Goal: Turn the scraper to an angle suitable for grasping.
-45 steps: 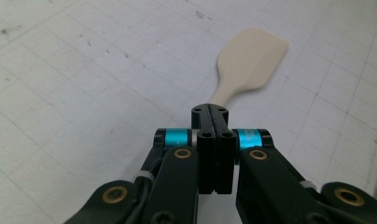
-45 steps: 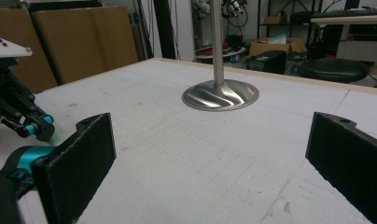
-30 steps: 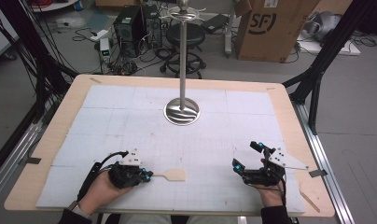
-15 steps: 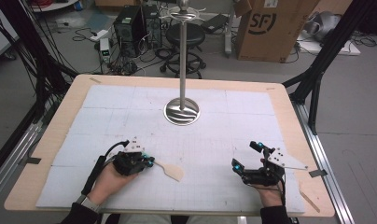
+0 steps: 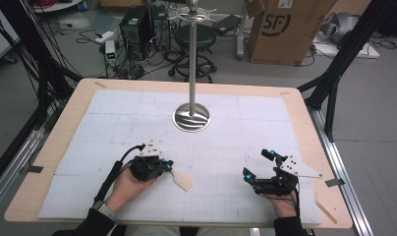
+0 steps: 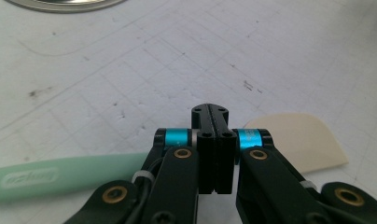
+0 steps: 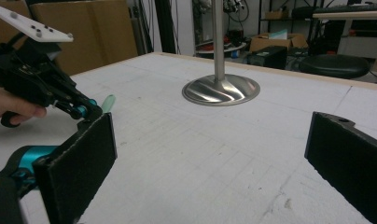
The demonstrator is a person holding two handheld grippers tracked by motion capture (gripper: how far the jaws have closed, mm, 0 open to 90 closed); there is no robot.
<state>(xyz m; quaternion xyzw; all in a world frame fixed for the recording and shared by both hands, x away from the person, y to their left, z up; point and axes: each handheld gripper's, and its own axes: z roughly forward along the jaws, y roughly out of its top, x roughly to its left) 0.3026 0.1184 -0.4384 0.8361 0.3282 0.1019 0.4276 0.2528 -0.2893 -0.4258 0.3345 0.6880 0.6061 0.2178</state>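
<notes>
spatula (image 5: pixel 179 179) now angled toward the near edge, clamped in left gripper (image 5: pixel 163 166); right gripper (image 5: pixel 258 172) stays apart

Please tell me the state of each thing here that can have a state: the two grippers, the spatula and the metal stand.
Left gripper: shut on the spatula, low over the mat.
Right gripper: open, holding nothing.
Spatula: gripped at its neck, cream blade on one side of the jaws, green handle on the other, lying close to the mat.
Stand: upright, untouched by either gripper.
</notes>
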